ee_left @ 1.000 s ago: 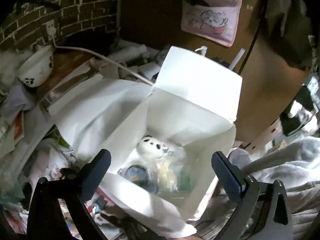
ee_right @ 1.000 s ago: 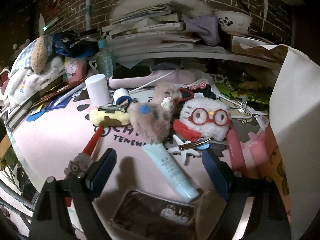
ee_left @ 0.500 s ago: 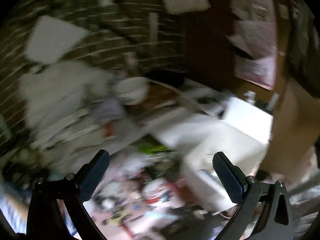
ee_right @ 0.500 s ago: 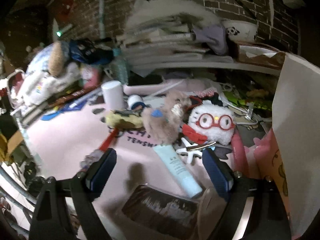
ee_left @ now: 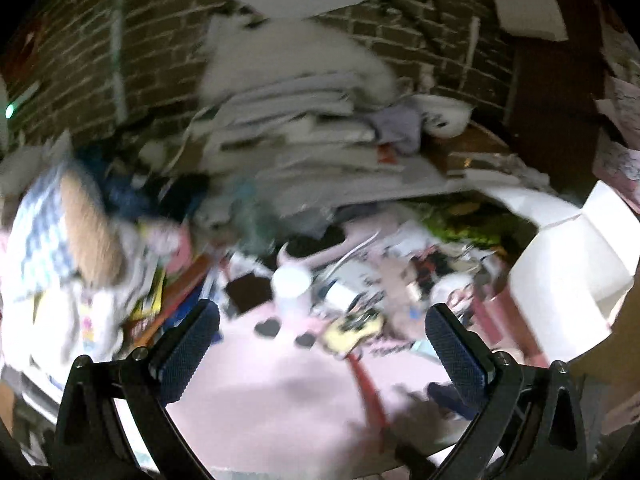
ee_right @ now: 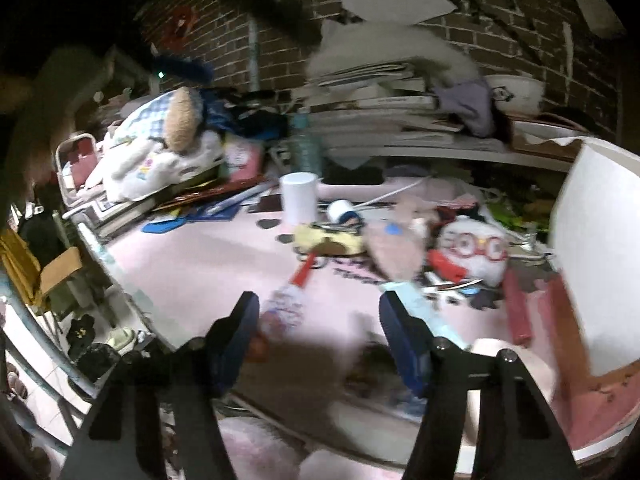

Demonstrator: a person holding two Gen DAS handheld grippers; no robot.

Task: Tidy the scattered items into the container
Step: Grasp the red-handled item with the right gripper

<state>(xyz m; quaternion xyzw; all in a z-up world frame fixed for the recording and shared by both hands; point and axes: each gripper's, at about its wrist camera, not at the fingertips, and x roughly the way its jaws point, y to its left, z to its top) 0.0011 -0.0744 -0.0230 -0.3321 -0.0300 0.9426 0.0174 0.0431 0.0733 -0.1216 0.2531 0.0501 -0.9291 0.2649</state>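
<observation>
The white container [ee_left: 576, 264] is sitting at three o'clock in your left wrist view, flaps up, at the edge of the pink worktop [ee_left: 280, 392]. Your left tongs [ee_left: 320, 344] are hanging released over the mat, nothing between the pads; a white cylinder [ee_left: 292, 284] and a yellow plush [ee_left: 352, 330] are lying just beyond them, blurred.

In your right wrist view the container [ee_right: 596, 256] is standing at three o'clock. Your right tongs [ee_right: 320, 328] have just been closing, and the blurred head of a red-handled brush [ee_right: 286, 302] is lying between the pads; you cannot tell whether they are touching it. A bespectacled white plush [ee_right: 472, 248] is resting at two o'clock, beside a pale blue tube [ee_right: 420, 304].
</observation>
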